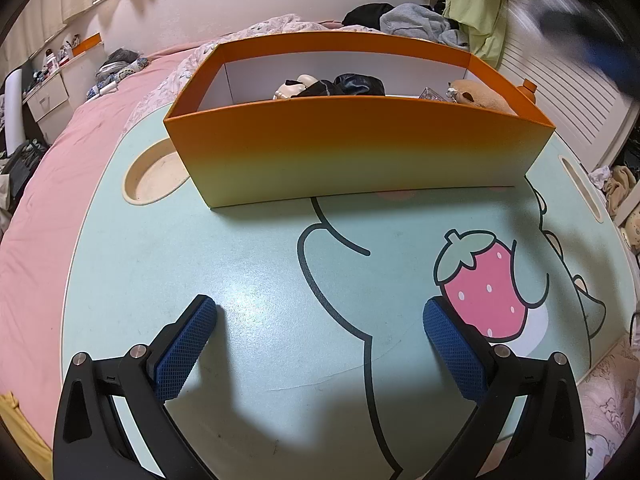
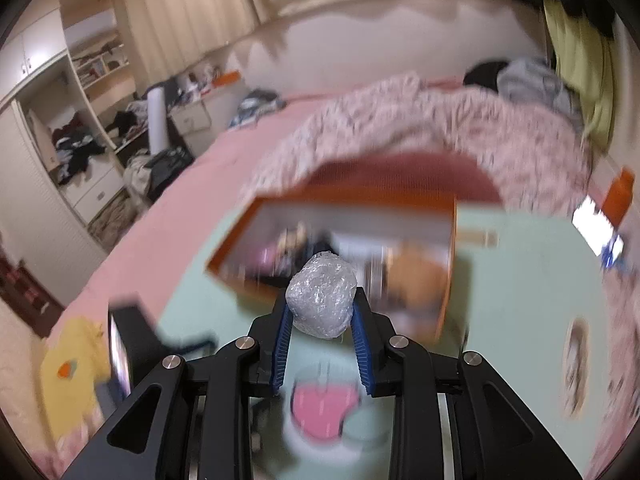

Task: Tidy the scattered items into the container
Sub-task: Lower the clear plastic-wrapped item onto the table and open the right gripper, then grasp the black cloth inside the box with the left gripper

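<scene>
**Wrapped ball held near the box**

The right gripper (image 2: 320, 312) pinches a plastic-wrapped ball (image 2: 322, 300) between its fingers, just short of the orange box (image 1: 360, 148) on the tabletop (image 1: 260, 280). The left gripper (image 1: 320, 320) hangs over bare tabletop, fingers spread wide, empty.

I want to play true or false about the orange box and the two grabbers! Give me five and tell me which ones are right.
1. The right gripper is squeezing a crinkly bubble-wrap ball. True.
2. The left gripper is holding a toy. False: its jaws stand wide open with nothing between them.
3. The orange box is empty. False: a brown plush and some dark things already lie inside.
4. A pink strawberry picture is printed on the green table. True.
5. The box lies on the pink bed. False: it stands on the green table.
</scene>
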Demonstrator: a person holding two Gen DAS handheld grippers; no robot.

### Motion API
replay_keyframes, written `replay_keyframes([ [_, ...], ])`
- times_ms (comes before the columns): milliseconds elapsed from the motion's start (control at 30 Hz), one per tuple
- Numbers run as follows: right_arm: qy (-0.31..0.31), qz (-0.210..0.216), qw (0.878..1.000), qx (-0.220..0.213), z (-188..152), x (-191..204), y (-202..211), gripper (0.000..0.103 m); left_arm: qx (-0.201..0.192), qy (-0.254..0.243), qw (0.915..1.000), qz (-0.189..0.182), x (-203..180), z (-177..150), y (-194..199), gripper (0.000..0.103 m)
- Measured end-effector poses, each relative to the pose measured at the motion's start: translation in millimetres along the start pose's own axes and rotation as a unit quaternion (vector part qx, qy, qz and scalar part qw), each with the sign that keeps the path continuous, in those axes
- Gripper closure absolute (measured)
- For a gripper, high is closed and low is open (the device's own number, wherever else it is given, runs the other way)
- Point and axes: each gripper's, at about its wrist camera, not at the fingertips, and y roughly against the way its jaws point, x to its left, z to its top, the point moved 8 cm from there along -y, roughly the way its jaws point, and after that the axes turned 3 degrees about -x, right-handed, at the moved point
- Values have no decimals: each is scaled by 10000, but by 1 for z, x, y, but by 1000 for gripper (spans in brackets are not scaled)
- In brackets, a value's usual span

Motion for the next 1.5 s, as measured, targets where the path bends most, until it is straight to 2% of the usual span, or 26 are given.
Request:
replay_keyframes([
  [167,-300,-131,9989,348,-58,-20,-26,75,-1,-1,10000,-6,1,0,0,0],
  [300,-510,-169,9979,366,-77,-29,-41,73,0,-7,10000,-11,0,0,0,0],
  [367,-610,-192,9975,287,-85,-34,-41,67,1,-8,10000,-11,0,0,0,0],
  [400,-625,-244,9974,243,-86,-38,-38,49,1,-8,10000,-12,0,0,0,0],
  [433,-626,-384,9972,114,-85,-40,-33,24,1,-8,10000,-12,0,0,0,0],
  [500,-595,-561,9964,-230,-85,-41,-20,11,1,-9,10000,-12,0,0,0,0],
  [600,-412,-664,9956,-515,-90,-38,-4,10,1,-9,10000,-13,1,0,0,0],
  [767,-273,-848,9956,-282,-97,-36,-11,10,-1,43,10000,31,0,0,0,0],
  [867,-331,-974,9936,-468,-96,-40,-3,10,2,59,9999,-156,-1,1,9,0],
  [967,-485,-1097,9890,-865,-96,-47,15,10,-319,-47,9993,-195,0,12,35,0],
  [1033,-678,-1124,9861,-1020,-95,-55,23,11,-707,8,9971,-284,1,31,60,0],
  [1067,-749,-1134,9856,-1008,-95,-58,23,14,-929,64,9950,-369,1,43,72,1],
  [1100,-794,-1132,9858,-948,-96,-60,21,21,-1100,82,9929,-441,1,55,80,1],
  [1133,-814,-1119,9866,-862,-96,-61,17,23,-1228,45,9912,-492,-1,74,87,5],
  [1167,-810,-1091,9873,-822,-97,-61,14,23,-1246,-21,9910,-494,-2,87,89,14],
  [1200,-792,-1002,9887,-790,-97,-58,12,23,-1211,-120,9914,-470,-3,103,88,20],
  [1233,-769,-900,9899,-780,-97,-56,11,23,-1148,-192,9922,-450,-4,115,83,31],
  [1267,-749,-825,9908,-770,-98,-55,10,23,-1004,-268,9937,-409,-5,127,74,39],
  [1333,-742,-805,9912,-746,-98,-53,8,23,-589,-339,9970,-360,-5,140,50,46],
  [1367,-757,-790,9913,-738,-99,-53,8,23,-353,-332,9981,-369,-6,142,37,53],
  [1433,-809,-764,9912,-718,-100,-54,8,23,127,-228,9979,-601,-14,141,13,61],
  [1500,-857,-747,9910,-703,-101,-56,7,23,353,-191,9959,-814,-24,138,1,61],
])
